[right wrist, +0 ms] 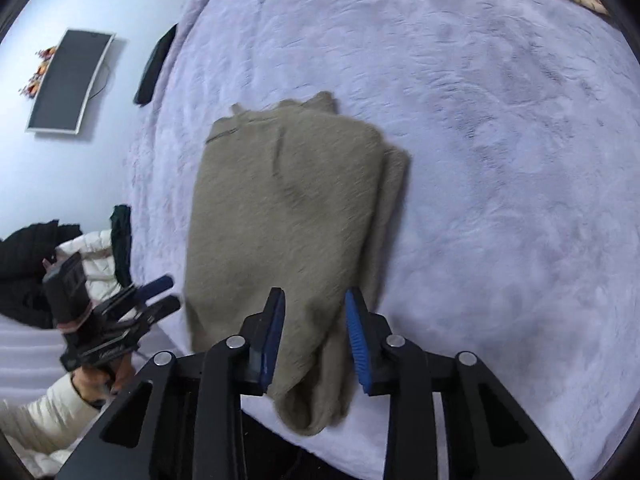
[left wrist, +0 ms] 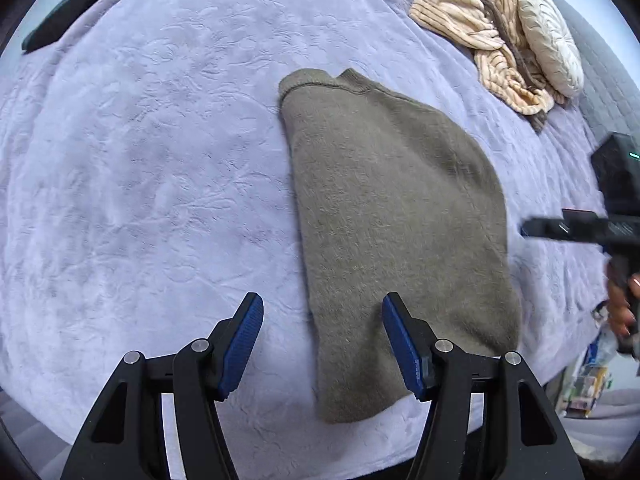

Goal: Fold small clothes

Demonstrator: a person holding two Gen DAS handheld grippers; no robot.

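Though hidden leftward, wall screen (right wrist: 68, 80) rightward.

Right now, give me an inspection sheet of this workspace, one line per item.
Surface: lavender blanket covering the bed, lightly rumpled.
Job's things: olive garment lying folded lengthwise, layered edges visible along one side.
Clutter: striped beige cloth bunched beside a round cream cushion at the far end; dark flat object near the bed's edge.
Grippers: left gripper open over the garment's near end, gripping nothing; right gripper narrowly open above the garment, pads not pressing.
Cables: a thin cord by the wall screen.
Surroundings: pale wall; piled clothing off the bed.
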